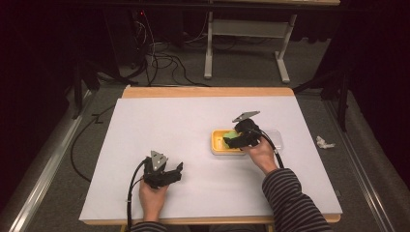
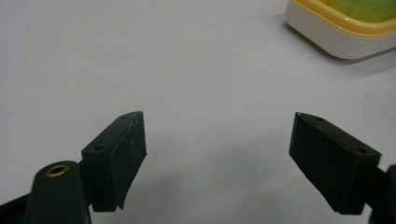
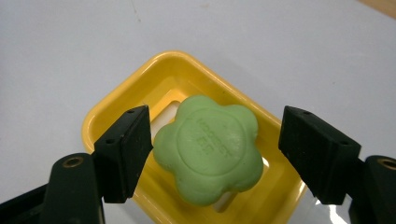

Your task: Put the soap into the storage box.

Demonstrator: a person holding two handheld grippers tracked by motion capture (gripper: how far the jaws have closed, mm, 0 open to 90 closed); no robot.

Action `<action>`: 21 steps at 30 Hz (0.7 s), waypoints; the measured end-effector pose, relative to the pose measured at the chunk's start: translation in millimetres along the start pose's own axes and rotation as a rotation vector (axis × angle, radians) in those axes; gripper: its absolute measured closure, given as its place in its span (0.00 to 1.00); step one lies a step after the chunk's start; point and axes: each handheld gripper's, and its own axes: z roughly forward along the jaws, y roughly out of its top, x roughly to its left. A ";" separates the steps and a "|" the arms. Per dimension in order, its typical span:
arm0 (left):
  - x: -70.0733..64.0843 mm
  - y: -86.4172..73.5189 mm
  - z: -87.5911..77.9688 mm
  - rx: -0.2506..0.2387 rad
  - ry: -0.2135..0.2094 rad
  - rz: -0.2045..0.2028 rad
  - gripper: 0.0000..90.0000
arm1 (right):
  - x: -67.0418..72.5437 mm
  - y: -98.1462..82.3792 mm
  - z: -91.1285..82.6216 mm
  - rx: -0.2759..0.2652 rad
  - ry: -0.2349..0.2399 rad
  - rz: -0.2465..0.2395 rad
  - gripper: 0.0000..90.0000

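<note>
A green soap (image 3: 208,156) is framed between the spread jaws of the right gripper (image 3: 215,154), lying in a yellow dish (image 3: 114,109). The left gripper (image 2: 217,161) is held released over bare table (image 2: 140,56), with the dish beyond its right jaw.

L gripper (image 1: 180,167) open, R gripper (image 1: 231,141) open

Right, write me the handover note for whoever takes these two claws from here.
Right claw: open, jaws either side of the green flower-shaped soap; the left jaw is at its edge, the right one is apart from it. No grip yet.
Left claw: open, holding nothing, low over the white table sheet, near the person's side.
Soap sits in the yellow soap dish, right of the table's middle. A clear lid seems to lie just beyond the dish.
Done: right claw lined up on the soap.
Left: probably either close on the soap or draw the claw back.
</note>
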 end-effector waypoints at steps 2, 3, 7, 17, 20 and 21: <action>0.0 0.0 0.0 0.000 0.002 0.000 0.22 | -1.3 -0.4 -5.3 -0.013 0.000 0.001 0.29; -0.2 0.0 -0.2 0.000 0.000 0.001 0.22 | -2.2 -0.7 -8.3 -0.023 -0.002 0.001 0.29; -0.2 0.0 -0.3 0.000 -0.002 0.000 0.22 | -6.9 -2.4 -22.2 -0.067 0.001 0.015 0.29; -0.2 0.0 -0.2 0.000 -0.001 0.000 0.22 | -15.2 -8.0 -49.2 -0.137 0.003 0.048 0.29; -0.4 0.0 -0.3 -0.002 -0.003 -0.003 0.22 | -15.6 -9.8 -54.9 -0.154 0.001 0.056 0.29; -0.4 0.0 -0.3 -0.003 -0.003 -0.001 0.22 | -16.5 -10.4 -56.7 -0.159 -0.004 0.045 0.29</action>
